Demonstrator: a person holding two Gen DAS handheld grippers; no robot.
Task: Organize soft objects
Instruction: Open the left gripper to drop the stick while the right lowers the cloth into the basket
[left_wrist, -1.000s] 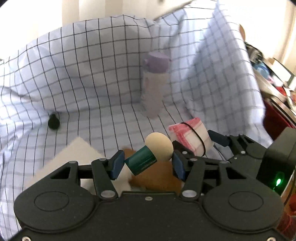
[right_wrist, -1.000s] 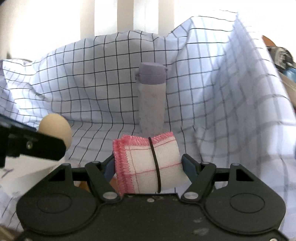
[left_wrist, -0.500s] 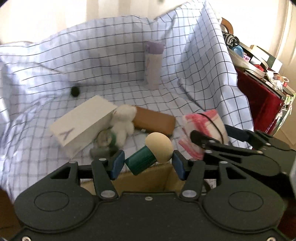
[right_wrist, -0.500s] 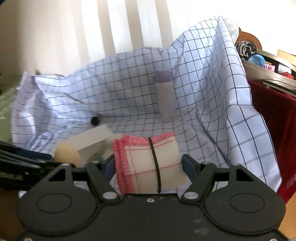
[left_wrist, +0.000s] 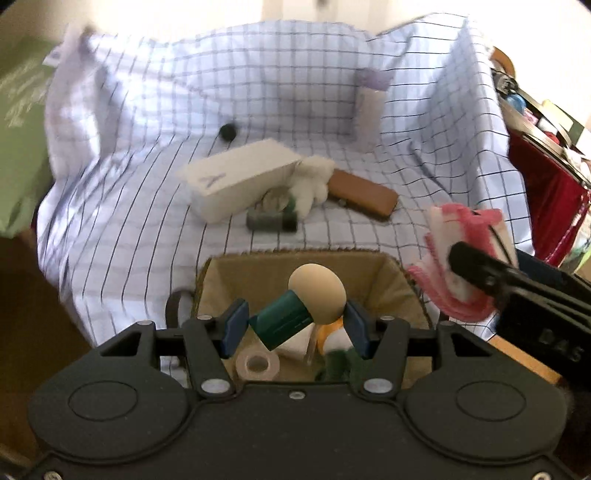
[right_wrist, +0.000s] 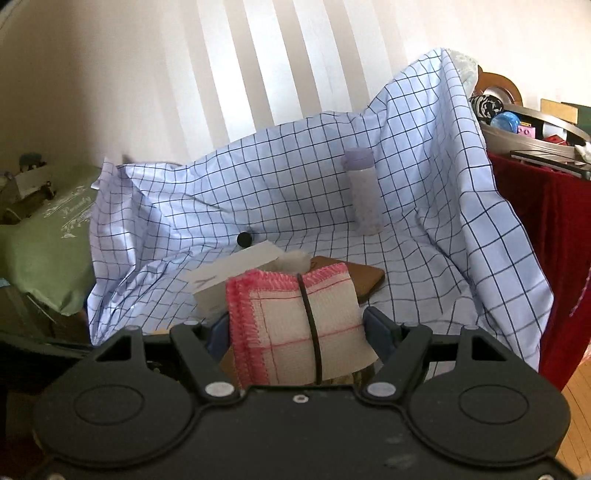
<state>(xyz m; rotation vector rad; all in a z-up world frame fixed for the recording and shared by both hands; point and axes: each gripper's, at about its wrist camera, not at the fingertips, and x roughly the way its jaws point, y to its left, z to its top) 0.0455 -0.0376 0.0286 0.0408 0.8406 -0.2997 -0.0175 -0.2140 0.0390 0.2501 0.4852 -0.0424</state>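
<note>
Left tongs (left_wrist: 293, 328) pinch a mushroom toy (left_wrist: 301, 304) over the box (left_wrist: 400, 280); right tongs (right_wrist: 295, 334) pinch a rolled cloth (right_wrist: 291, 326). At 12 o'clock, a white plush (left_wrist: 310, 182) waits.

Checked cloth (right_wrist: 424, 177) is seen matt; rolled towel (right_wrist: 295, 332) woven, fringed; brown case (left_wrist: 364, 194) smooth; box (left_wrist: 399, 280) cardboard.

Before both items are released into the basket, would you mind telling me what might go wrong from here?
1. The mushroom-shaped toy sits tilted between the left gripper fingers, so it may slip or roll on release.
2. The rolled cloth in the right gripper hangs beside the basket rim rather than over it, so dropping now could miss.
3. The basket already holds a tape roll and other items, so new things may bounce off.
</note>
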